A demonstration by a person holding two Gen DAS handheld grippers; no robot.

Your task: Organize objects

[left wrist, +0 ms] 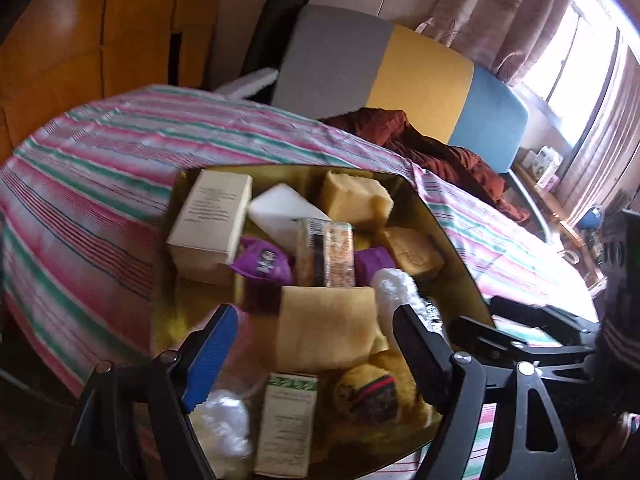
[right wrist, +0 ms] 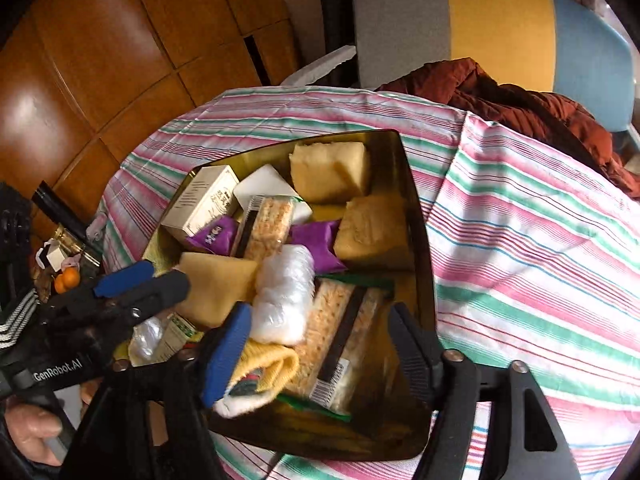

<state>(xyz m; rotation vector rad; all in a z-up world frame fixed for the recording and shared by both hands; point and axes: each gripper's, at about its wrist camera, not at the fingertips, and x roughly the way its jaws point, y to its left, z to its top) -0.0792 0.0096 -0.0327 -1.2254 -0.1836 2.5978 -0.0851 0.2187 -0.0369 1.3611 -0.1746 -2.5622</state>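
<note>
A gold tray (left wrist: 448, 236) (right wrist: 416, 216) sits on the striped tablecloth, packed with things: a white box (left wrist: 210, 220) (right wrist: 202, 200), yellow sponges (left wrist: 356, 196) (right wrist: 328, 170), purple packets (left wrist: 262, 264) (right wrist: 212, 236), wrapped crackers (left wrist: 330, 252) (right wrist: 340, 332), a clear plastic wad (right wrist: 284, 300), a folded tan cloth (left wrist: 328, 326) (right wrist: 218, 286), a green-topped box (left wrist: 286, 420) and a yellow knit item (left wrist: 372, 396) (right wrist: 264, 364). My left gripper (left wrist: 312, 344) (right wrist: 142, 276) is open over the tray's near left end. My right gripper (right wrist: 320, 352) is open over the crackers.
The striped tablecloth (left wrist: 100, 184) (right wrist: 520, 240) covers the round table. A grey, yellow and blue chair (left wrist: 400, 76) (right wrist: 500, 20) with a rust-red jacket (left wrist: 440, 152) (right wrist: 520, 100) stands behind. Small items (right wrist: 64, 264) lie off the table's left edge. A window shelf (left wrist: 548, 172) is at right.
</note>
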